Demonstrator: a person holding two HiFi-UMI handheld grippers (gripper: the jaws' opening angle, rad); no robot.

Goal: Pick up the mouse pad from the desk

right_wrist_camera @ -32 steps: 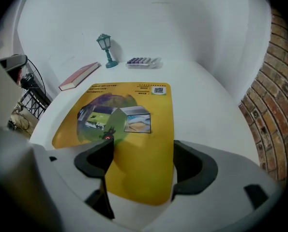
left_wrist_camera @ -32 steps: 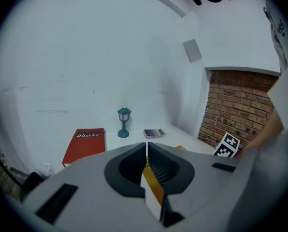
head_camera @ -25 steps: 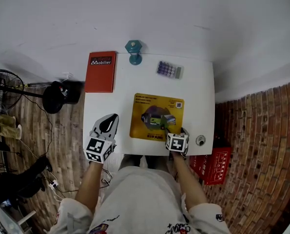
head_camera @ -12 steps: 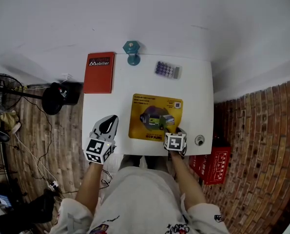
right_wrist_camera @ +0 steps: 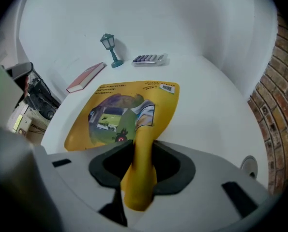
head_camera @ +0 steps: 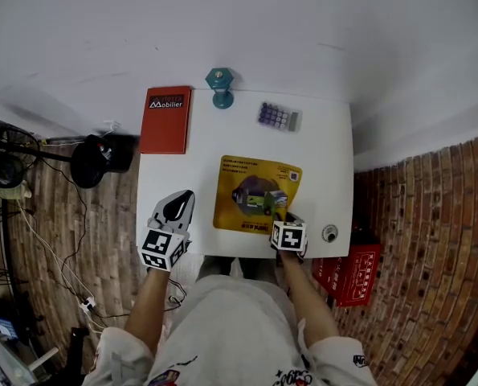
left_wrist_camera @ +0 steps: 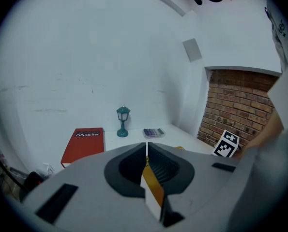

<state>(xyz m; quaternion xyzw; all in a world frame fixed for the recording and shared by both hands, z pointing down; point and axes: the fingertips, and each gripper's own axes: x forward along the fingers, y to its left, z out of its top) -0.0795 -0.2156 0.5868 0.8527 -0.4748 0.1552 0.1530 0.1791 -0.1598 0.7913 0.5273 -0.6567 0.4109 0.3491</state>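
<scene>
Grasp step: right gripper fingers had just closed on mouse pad edge, left gripper fingers sat together; lift off worktop looked next

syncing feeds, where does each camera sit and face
Head view: on the person's head, steeply down at the white desk; forearms show.
Left gripper view: on the left gripper, facing the white wall; shut fingers show.
Right gripper view: on the right gripper, tilted down; just-closing fingers pinch the yellow printed mouse pad.
All share: teal lamp figurine.

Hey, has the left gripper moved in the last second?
No. The left gripper keeps the same place below the red book, at the desk's near left edge.
</scene>
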